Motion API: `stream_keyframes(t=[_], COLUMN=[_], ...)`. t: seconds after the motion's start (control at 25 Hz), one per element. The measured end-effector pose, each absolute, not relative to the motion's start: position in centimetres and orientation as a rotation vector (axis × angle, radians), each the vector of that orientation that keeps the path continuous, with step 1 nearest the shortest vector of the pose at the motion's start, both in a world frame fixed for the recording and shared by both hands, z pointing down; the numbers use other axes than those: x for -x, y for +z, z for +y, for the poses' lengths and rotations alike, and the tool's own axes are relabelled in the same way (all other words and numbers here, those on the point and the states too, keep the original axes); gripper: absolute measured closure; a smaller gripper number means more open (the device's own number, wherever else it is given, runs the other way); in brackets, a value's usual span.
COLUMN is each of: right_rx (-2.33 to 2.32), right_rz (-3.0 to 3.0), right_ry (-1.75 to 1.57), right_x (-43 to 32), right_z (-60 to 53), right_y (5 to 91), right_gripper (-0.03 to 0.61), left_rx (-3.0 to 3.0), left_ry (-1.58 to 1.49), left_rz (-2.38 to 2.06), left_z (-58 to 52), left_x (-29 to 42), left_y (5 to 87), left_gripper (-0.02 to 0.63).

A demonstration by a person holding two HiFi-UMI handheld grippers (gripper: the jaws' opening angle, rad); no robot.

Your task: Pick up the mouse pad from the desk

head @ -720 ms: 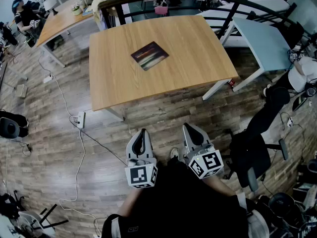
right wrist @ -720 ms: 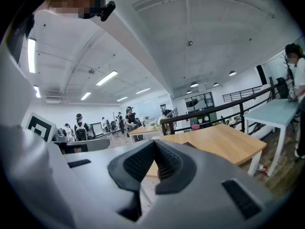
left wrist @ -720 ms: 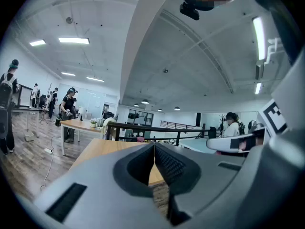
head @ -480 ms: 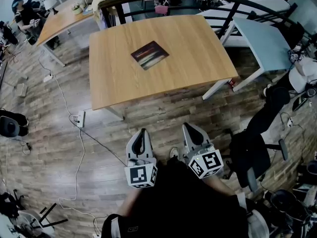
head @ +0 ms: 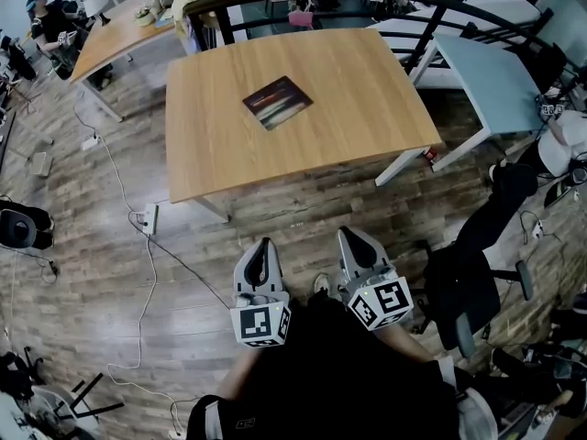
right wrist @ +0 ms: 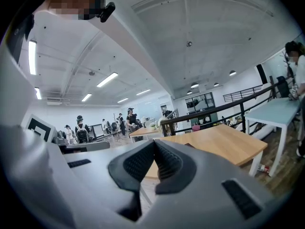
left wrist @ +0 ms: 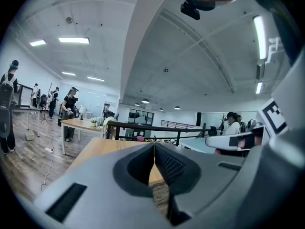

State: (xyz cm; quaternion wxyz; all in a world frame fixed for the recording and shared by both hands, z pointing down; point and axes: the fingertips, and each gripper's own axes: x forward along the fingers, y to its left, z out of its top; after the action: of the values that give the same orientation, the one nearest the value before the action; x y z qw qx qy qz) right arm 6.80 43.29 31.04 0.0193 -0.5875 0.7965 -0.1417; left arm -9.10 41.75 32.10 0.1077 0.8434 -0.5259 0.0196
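Two tools low and close to the body over the wooden floor (head: 110,273), well apart from the desk (head: 367,108): left gripper (head: 265,246) and right gripper (head: 348,236), each clenched tight, pads meeting, nothing between. Mouse pad (head: 277,102) flat on the desktop, a little toward the far edge, untouched and not within reach. Likely trouble from here: arriving with jaws closed and merely shoving the thin pad across the smooth wood; finding no edge to get under, lying flush as it does; pinching only a corner and letting it flop or slip out. Worth minding too: power strip (head: 147,219) on the floor at left, a possible snag on the way in.
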Motion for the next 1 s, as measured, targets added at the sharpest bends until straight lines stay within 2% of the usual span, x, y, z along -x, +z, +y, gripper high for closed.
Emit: stream_keyframes(t=[1.0], right_rx=[1.745], right_rz=[2.491], right_ry=[-0.465], right_x=[-15.2], right_z=[43.7], right_y=[32.9], right_gripper=[0.546], left_rx=[-2.436], left_ry=[0.112], left_rz=[-1.630], left_z=[43.0], left_x=[1.3], left_y=[32.9], left_gripper=[0.591])
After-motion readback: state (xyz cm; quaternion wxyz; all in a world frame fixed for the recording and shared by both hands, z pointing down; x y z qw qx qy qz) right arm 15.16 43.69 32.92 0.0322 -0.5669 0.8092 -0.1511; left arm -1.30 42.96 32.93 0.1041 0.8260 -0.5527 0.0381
